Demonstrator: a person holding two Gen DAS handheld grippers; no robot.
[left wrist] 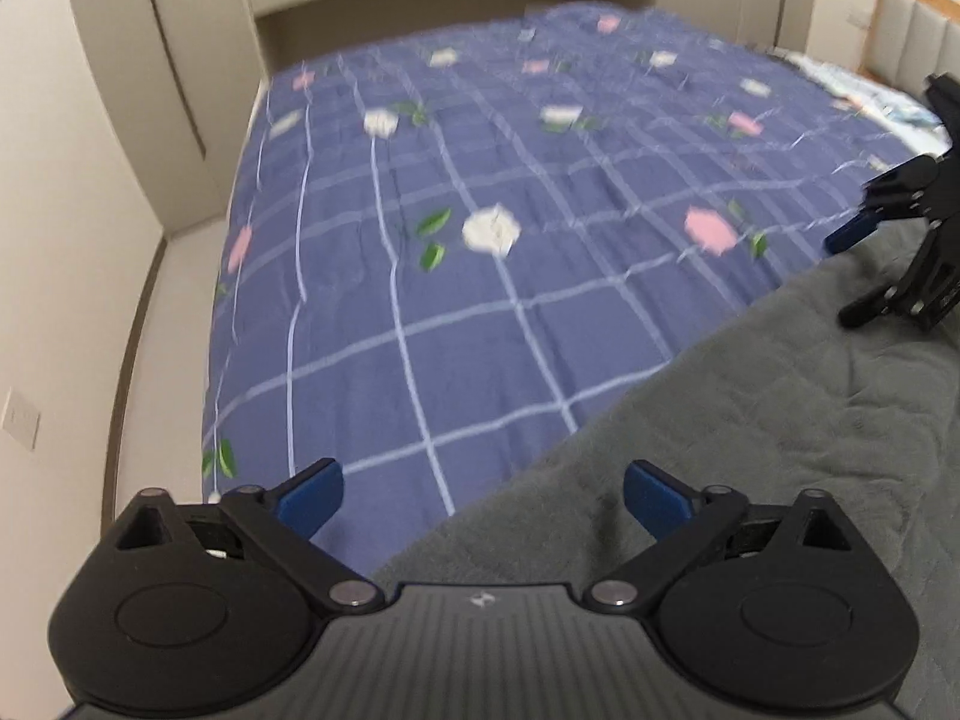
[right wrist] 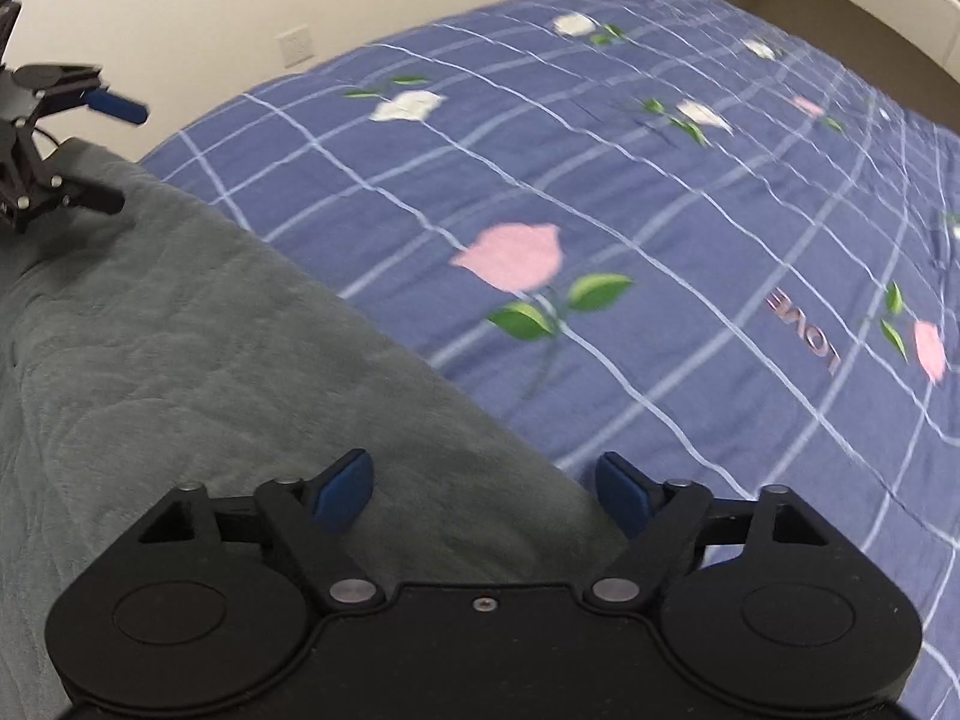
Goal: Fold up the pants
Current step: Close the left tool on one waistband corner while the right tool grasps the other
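The grey fleece pants (left wrist: 750, 420) lie flat on the bed, filling the lower right of the left wrist view and the lower left of the right wrist view (right wrist: 180, 372). My left gripper (left wrist: 483, 495) is open and empty, hovering over the pants' edge. My right gripper (right wrist: 485, 489) is open and empty, also straddling the pants' edge. Each gripper shows in the other's view, open: the right one (left wrist: 852, 276) at the far right, the left one (right wrist: 120, 150) at the far left.
The bed is covered by a blue checked quilt (left wrist: 480, 180) with pink and white flowers, also in the right wrist view (right wrist: 660, 210). Beige walls and cabinets (left wrist: 150, 90) stand beyond it. A padded headboard (left wrist: 924, 42) and pillow area are at the far right.
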